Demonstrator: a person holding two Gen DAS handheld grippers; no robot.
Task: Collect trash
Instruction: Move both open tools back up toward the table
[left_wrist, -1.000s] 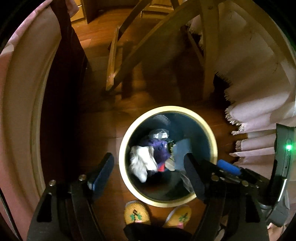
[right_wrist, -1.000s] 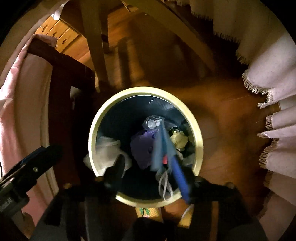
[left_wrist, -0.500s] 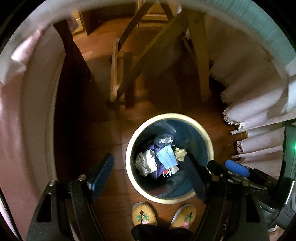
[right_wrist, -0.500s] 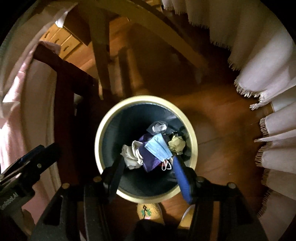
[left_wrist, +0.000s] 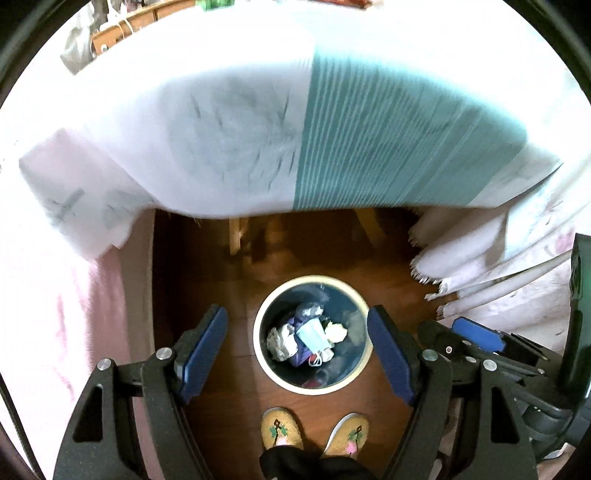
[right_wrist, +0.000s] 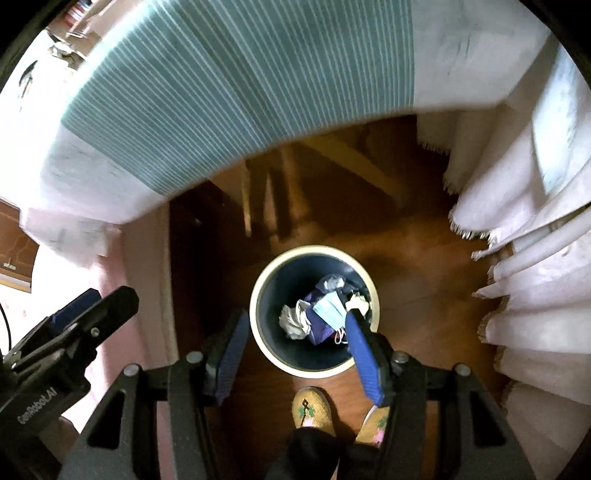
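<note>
A round bin with a cream rim (left_wrist: 271, 373) (right_wrist: 258, 332) stands on the wood floor far below both grippers. Inside lie a light blue face mask (left_wrist: 312, 332) (right_wrist: 330, 308), a crumpled white tissue (left_wrist: 279, 341) (right_wrist: 293, 321), a purple wrapper (right_wrist: 319, 330) and a yellowish paper wad (left_wrist: 336, 330) (right_wrist: 358, 301). My left gripper (left_wrist: 297, 326) hangs high above the bin, open, with nothing between its blue pads. My right gripper (right_wrist: 295, 328) is beside it, also open and empty, with its right pad (right_wrist: 364, 354) over the bin's near rim.
A table edge with a white and teal striped cloth (left_wrist: 369, 122) (right_wrist: 229, 92) fills the upper half of both views. A fringed cloth (left_wrist: 491, 273) (right_wrist: 517, 258) hangs at right, a pink one (left_wrist: 59, 314) at left. Wooden chair legs (right_wrist: 251, 199) and the person's yellow slippers (left_wrist: 282, 428) (right_wrist: 312, 410) are on the floor.
Both grippers have risen well above the bin, which looks much smaller now. The face mask dropped from the right gripper into the bin. The tabletop cloth has come into view.
</note>
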